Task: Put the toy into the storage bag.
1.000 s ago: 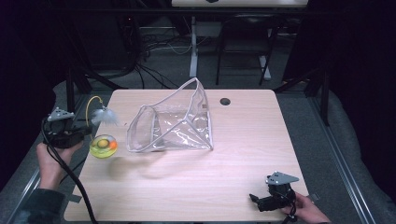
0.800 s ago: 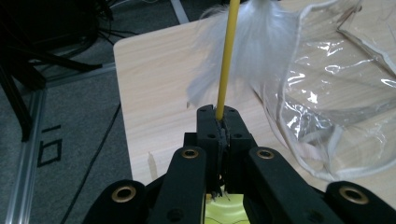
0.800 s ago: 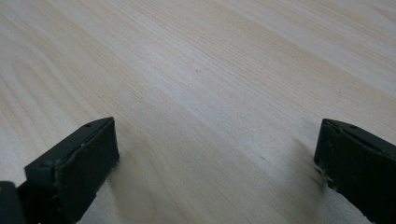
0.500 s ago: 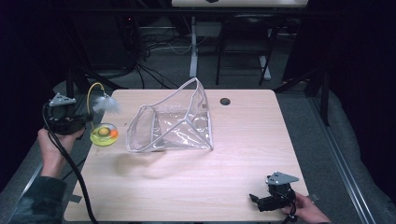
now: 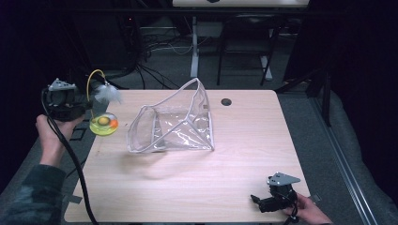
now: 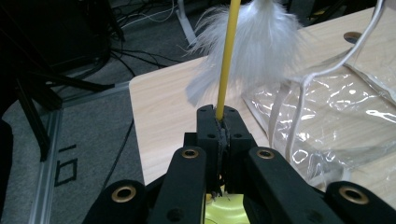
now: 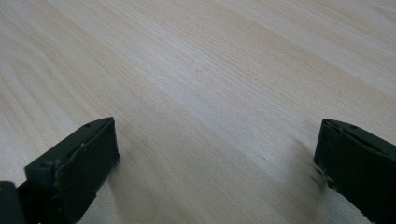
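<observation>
Yellow wand [image 6: 226,60] clamped in left tool [image 6: 219,123], feather [image 6: 254,35] above

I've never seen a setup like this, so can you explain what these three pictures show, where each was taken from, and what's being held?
A person sits at a wooden table with a handheld two-jaw gripping tool in each hand. The high view looks down from above. The other two come from cameras riding on each tool, looking along its black jaws. The left tool is shut on the yellow stem of a feather toy, which has a white feather tuft and a round yellow-green base. A clear plastic bag lies open mid-table. The right tool rests near the table's front edge, jaws wide apart over bare wood, holding nothing.
</observation>
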A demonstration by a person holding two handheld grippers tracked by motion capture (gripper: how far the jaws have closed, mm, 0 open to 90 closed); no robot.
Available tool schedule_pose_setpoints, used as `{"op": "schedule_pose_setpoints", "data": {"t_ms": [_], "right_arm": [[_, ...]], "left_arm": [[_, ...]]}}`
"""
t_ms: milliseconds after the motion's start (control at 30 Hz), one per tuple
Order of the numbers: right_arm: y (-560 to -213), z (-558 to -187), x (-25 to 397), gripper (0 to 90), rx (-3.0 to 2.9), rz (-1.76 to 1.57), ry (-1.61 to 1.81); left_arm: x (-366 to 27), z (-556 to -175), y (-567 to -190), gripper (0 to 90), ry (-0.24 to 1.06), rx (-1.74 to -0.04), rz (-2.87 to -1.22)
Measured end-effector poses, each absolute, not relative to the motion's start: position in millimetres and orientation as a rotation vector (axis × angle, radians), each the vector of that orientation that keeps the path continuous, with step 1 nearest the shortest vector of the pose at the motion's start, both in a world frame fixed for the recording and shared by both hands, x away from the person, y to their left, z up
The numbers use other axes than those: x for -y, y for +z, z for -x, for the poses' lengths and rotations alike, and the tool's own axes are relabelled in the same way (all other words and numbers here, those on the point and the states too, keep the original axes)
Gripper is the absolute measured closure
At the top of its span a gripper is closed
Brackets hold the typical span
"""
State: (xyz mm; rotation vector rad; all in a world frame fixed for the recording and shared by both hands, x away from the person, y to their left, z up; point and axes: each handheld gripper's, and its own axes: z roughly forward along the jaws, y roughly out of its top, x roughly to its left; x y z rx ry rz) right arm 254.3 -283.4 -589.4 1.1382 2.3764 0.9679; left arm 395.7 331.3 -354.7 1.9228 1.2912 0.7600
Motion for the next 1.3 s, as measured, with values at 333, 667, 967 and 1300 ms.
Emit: {"op": "schedule_pose_setpoints", "data": {"t_ms": [333, 667, 967, 1300], "right_arm": [[-590, -254, 283, 0.0, -2.374, -1.139, 0.976], [-590, -254, 283, 0.0, -2.373, -1.139, 0.977], [-590, -254, 283, 0.0, -2.374, -1.139, 0.977], [-590, -254, 283, 0.0, -2.371, -1.141, 0.981]], "left_arm": [[-326, -406, -333, 88.5, 0.784, -1.27, -1.913], [-318, -416, -316, 88.5, 0.79, -1.249, -1.913], [-309, -417, -305, 88.5, 0.784, -1.214, -1.912], [-299, -418, -300, 88.5, 0.765, -1.178, -1.915]]}}
